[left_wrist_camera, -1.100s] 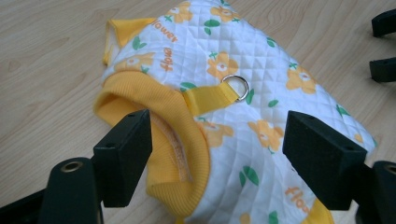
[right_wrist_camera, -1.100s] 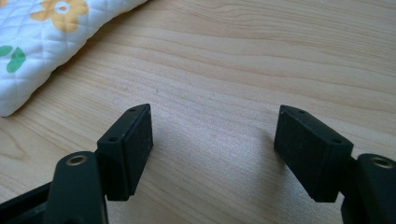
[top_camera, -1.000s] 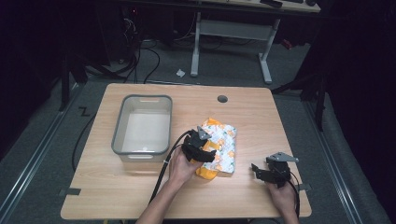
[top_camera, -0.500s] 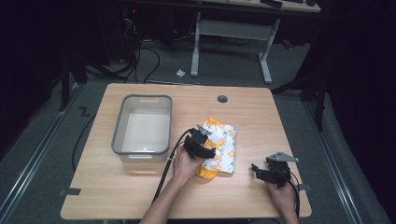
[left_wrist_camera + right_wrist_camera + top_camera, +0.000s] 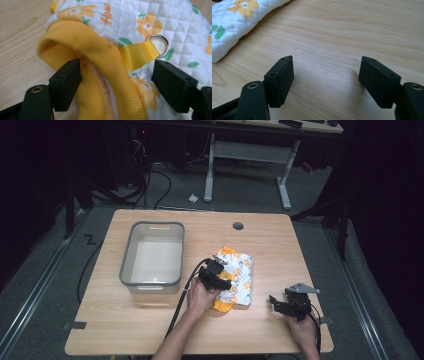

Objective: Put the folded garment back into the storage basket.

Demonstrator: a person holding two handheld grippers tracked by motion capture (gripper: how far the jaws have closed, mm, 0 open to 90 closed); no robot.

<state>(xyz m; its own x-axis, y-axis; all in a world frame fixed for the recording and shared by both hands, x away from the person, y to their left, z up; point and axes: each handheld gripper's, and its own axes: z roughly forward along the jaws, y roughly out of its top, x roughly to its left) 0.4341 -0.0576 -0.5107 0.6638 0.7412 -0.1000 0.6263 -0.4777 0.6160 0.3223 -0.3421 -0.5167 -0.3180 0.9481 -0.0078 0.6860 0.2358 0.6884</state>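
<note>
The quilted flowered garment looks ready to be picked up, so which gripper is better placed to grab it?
Left. The left gripper has open jaws astride the garment's yellow ribbed cuff; the right gripper is open over bare table, off to the side.

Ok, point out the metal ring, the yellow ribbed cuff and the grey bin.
metal ring [image 5: 158, 45]: left gripper view, its rim.
yellow ribbed cuff [image 5: 87, 42]: left gripper view, upper fold.
grey bin [image 5: 152, 284]: high view, near wall.

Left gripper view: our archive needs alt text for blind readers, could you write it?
A gripper's two black fingers stand open around the yellow ribbed hem of a white quilted garment printed with orange flowers. A yellow strap with a metal ring lies on the cloth, on a wooden table.
</note>
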